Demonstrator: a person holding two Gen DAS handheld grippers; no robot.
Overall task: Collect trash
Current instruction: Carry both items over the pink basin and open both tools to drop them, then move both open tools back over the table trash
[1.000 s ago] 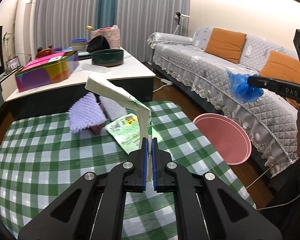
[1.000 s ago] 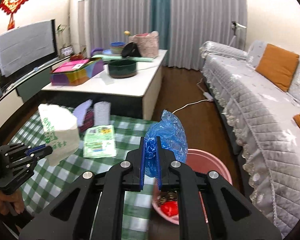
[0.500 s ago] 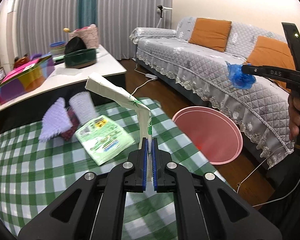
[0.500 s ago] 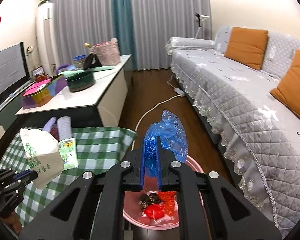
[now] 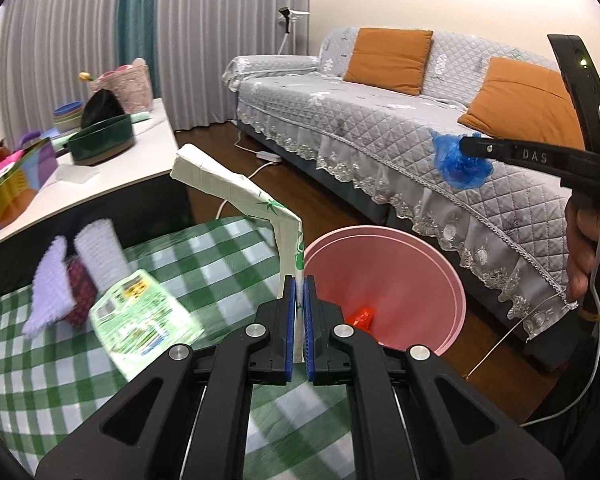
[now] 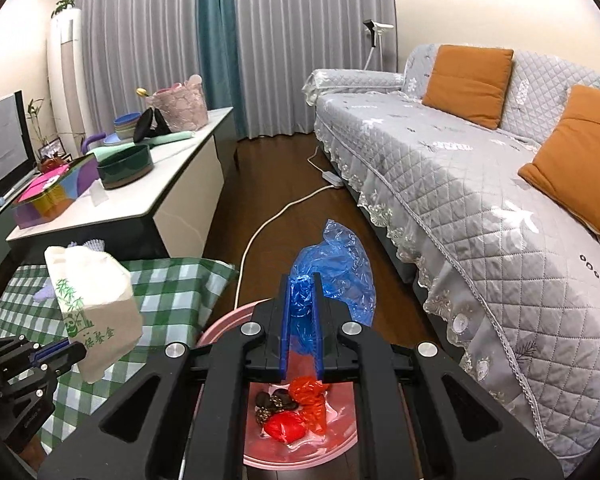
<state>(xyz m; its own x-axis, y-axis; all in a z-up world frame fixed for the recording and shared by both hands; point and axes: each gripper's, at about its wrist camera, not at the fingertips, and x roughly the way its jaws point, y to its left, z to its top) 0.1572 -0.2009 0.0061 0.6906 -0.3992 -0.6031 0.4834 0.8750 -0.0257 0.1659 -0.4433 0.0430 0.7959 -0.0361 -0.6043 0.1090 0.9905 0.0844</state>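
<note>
2 grippers are up over the edge of the green checked table (image 5: 60, 368), each with trash in its grip. Farthest left on the cloth lie a lavender knitted piece (image 5: 46, 292), a dark red packet (image 5: 80, 294) tucked against it, and a green printed wrapper (image 5: 144, 328) lying flat. The left gripper (image 5: 299, 320) has its jaws pinched nearly together on the bottom edge of a crumpled white paper bag (image 5: 236, 192) with green bamboo print, which stands up and bends over to the left; from the right wrist view the same bag (image 6: 96, 304) hangs out beyond the left gripper (image 6: 56, 350), above the cloth. Just right of the table corner, on the dark wood floor, sits the pink bin (image 5: 428, 264); inside it are red plastic scraps (image 6: 300, 412) and some dark bits (image 6: 274, 400). The right gripper (image 6: 301, 332) hovers directly over that bin (image 6: 220, 332), its blue pads clamped on a wad of blue plastic film (image 6: 340, 268) that billows up and right. Farther right runs the grey quilted sofa (image 6: 480, 184) with 2 orange cushions (image 6: 470, 80).
</note>
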